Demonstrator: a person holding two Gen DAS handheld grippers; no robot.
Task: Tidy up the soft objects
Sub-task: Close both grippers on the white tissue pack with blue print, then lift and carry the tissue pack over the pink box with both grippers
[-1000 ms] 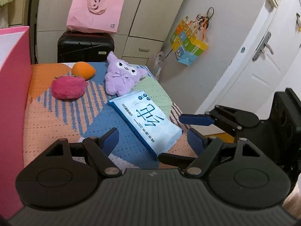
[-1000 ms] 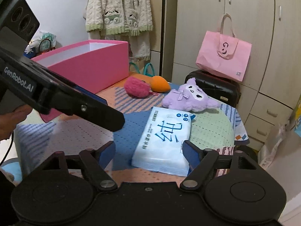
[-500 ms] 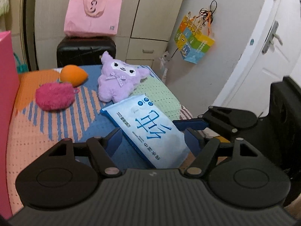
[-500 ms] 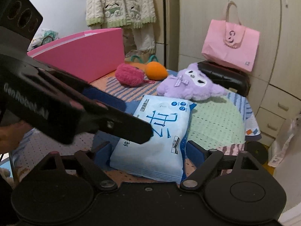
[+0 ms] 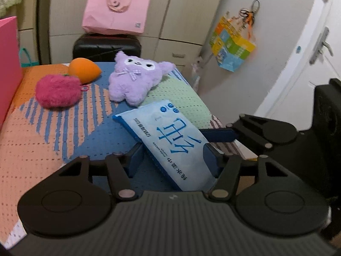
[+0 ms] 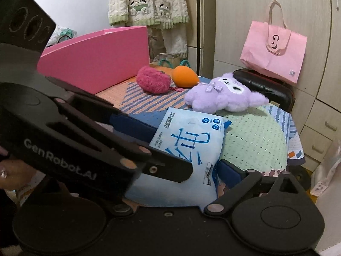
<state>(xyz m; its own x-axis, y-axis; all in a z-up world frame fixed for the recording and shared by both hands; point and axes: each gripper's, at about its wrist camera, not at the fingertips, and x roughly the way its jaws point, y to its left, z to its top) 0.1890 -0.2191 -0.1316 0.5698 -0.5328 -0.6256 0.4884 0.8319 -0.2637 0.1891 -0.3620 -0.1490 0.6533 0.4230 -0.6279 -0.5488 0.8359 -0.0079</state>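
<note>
A light blue wipes pack [image 5: 170,140] lies on the patterned cloth [image 5: 42,132], its near end between the fingers of my left gripper [image 5: 172,160]. The left jaws are closing; a small gap still shows at the left pad [image 5: 135,160]. My right gripper [image 6: 168,170] straddles the same pack [image 6: 191,140] from the other side with its jaws opening and not pressing on it. Its left finger is hidden behind the left gripper's body [image 6: 85,149]. Farther back lie a purple plush [image 5: 132,81], a pink fuzzy ball [image 5: 57,91] and an orange soft toy [image 5: 84,70].
A pink open box [image 6: 96,59] stands on the left side of the cloth. Behind the bed are a black suitcase [image 5: 106,47] with a pink tote bag [image 5: 116,6] on it, and cupboards. The cloth's right edge [image 6: 294,145] drops to the floor.
Both grippers came forward and down onto the wipes pack. The left jaws narrowed around its near end while the right jaws widened.
</note>
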